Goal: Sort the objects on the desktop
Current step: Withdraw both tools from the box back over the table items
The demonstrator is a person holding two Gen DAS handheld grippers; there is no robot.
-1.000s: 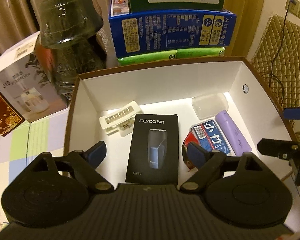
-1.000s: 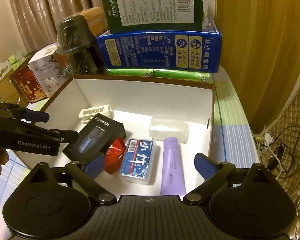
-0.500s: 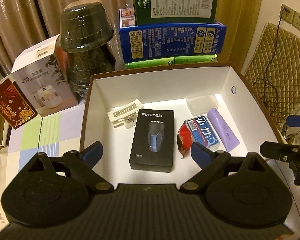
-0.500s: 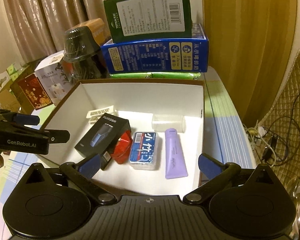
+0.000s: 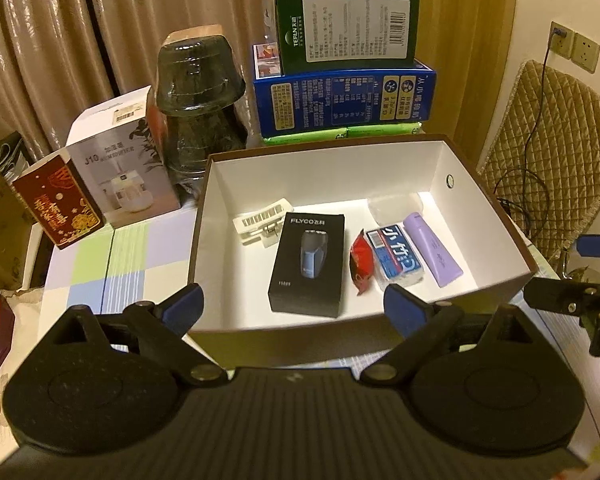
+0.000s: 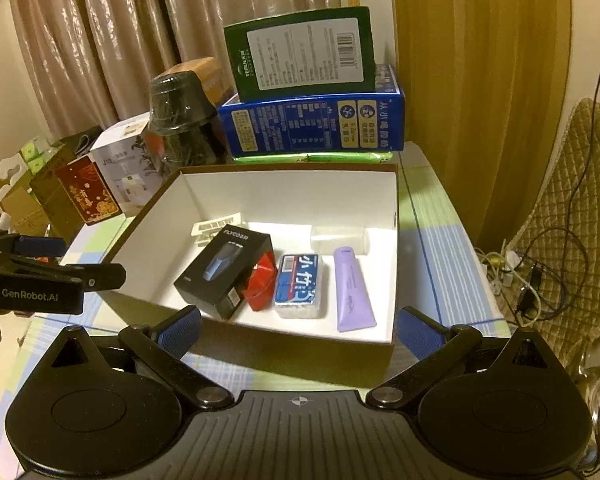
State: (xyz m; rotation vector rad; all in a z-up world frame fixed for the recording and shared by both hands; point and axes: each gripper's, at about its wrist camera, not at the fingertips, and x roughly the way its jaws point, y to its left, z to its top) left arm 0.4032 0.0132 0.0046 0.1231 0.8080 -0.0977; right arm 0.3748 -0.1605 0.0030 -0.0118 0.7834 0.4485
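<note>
Both tools hung before the near wall of the white-lined box [image 5: 328,168]: left gripper [image 5: 294,310] and right gripper [image 6: 298,330] spread wide, holding nothing. Inside lay (left to right) a hair clip [image 5: 262,222], shaver box [image 5: 310,264], red packet [image 5: 360,264], tissue pack [image 5: 396,254] and purple tube [image 5: 432,248].
</note>
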